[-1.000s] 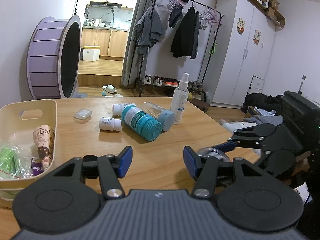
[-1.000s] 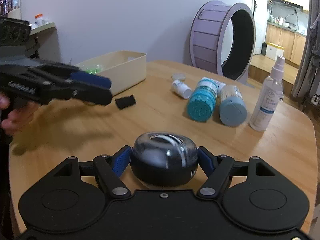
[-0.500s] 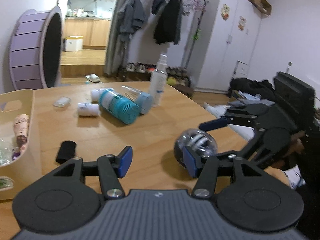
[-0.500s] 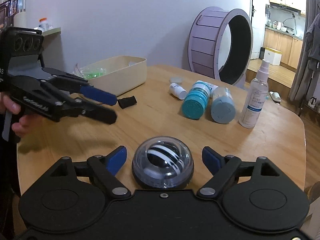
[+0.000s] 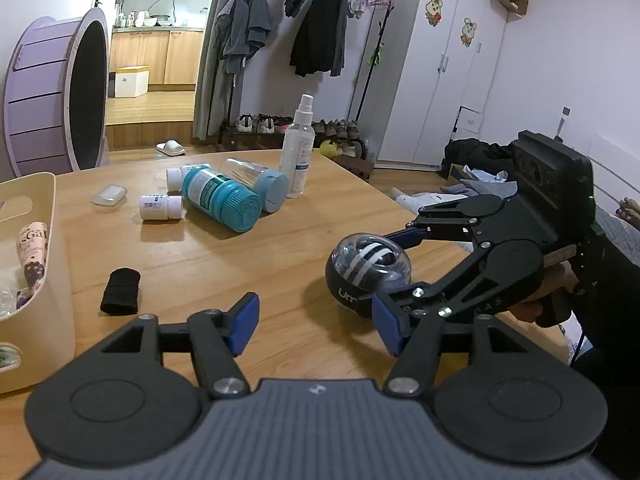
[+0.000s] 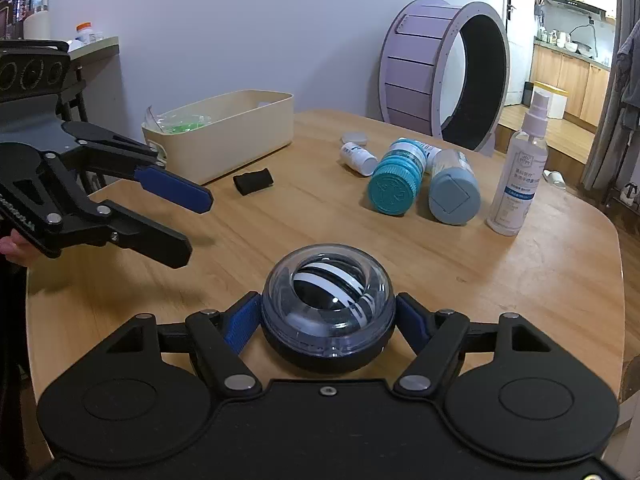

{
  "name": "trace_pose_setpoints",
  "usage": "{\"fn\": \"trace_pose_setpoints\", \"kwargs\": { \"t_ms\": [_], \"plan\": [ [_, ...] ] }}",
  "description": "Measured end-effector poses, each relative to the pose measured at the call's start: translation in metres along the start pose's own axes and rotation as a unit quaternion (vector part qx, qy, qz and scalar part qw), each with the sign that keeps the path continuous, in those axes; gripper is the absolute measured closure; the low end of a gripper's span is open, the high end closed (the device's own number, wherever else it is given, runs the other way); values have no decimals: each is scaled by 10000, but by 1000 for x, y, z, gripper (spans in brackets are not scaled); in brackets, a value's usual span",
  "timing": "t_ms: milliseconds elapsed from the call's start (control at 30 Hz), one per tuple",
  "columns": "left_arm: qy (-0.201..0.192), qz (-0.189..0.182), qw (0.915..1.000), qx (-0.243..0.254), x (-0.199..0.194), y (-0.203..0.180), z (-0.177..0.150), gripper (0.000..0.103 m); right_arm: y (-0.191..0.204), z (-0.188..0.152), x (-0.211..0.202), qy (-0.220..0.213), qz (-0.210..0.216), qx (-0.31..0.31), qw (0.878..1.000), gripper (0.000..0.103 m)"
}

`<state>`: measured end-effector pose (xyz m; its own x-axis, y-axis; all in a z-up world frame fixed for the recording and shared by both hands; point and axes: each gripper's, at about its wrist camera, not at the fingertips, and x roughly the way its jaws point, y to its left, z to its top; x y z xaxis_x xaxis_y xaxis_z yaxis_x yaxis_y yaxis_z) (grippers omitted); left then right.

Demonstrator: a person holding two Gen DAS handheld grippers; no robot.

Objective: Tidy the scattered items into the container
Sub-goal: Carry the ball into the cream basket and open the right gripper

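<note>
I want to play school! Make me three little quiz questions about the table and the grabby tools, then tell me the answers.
1. True or false: the spray bottle is standing upright.
2. Which tool is around the clear-domed ball?
A. left tool
B. right tool
C. neither
3. Fill in: the little black roll lies on the table next to the cream ______.

Key:
1. True.
2. B. Its blue pads sit against both sides of the ball, while the left tool is open with nothing between its fingers.
3. Bin.
</note>
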<state>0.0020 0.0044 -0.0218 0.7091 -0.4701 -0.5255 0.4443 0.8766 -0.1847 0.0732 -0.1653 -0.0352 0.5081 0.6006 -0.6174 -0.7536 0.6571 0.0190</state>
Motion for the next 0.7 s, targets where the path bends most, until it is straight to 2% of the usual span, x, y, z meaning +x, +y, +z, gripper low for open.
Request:
{"fn": "trace_pose_setpoints", "kwargs": {
  "t_ms": [167,333,500,700],
  "plan": [
    [-75,54,10000,2,-10,2,0,41,-8,5,3,-73,-78,349,9993,33],
    [-197,263,9994,-99,-27,14,4,41,-10,20,-4,-487,-97,621,9968,33],
    [-477,734,9956,-322,-58,36,11,41,-1,50,-4,-819,-91,671,9943,33],
    [-787,1469,9824,-846,-94,73,16,40,13,90,17,-1016,-7,696,9924,33]
  ]
}}
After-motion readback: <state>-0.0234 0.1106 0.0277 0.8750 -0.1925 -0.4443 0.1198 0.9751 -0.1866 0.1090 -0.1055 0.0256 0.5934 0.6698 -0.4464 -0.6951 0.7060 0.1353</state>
